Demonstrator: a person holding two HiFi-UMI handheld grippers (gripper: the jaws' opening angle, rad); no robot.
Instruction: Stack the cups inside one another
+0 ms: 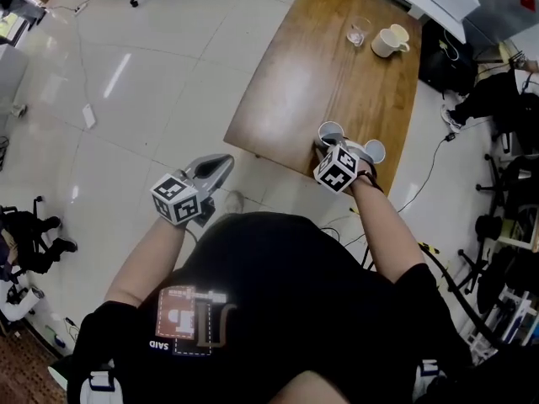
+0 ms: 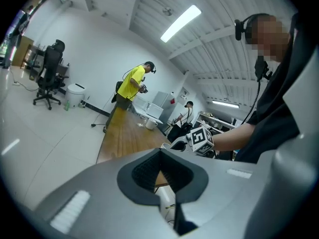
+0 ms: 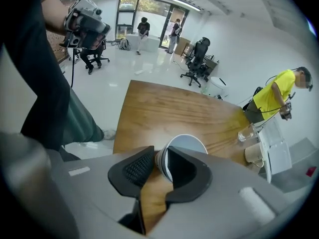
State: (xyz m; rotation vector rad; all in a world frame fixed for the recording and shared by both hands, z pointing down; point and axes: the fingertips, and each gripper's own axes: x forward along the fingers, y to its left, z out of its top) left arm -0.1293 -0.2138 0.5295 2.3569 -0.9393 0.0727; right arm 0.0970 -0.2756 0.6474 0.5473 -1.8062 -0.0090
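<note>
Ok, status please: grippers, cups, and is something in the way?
Left gripper shut, empty, off the table. Right gripper open, cup wall between jaws. Second cup beside it, unstacked. Mug, glass far off, nothing in the way.

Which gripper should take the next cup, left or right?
Right. The right gripper straddles the wall of a white cup at the table edge, jaws apart; the left gripper hangs over the floor, empty.

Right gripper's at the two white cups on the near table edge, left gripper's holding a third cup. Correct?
Not quite. The left gripper holds no cup: the left gripper view shows its jaws together with nothing between them. The rest stands: the right gripper is at the two white cups on the near edge of the table.
</note>
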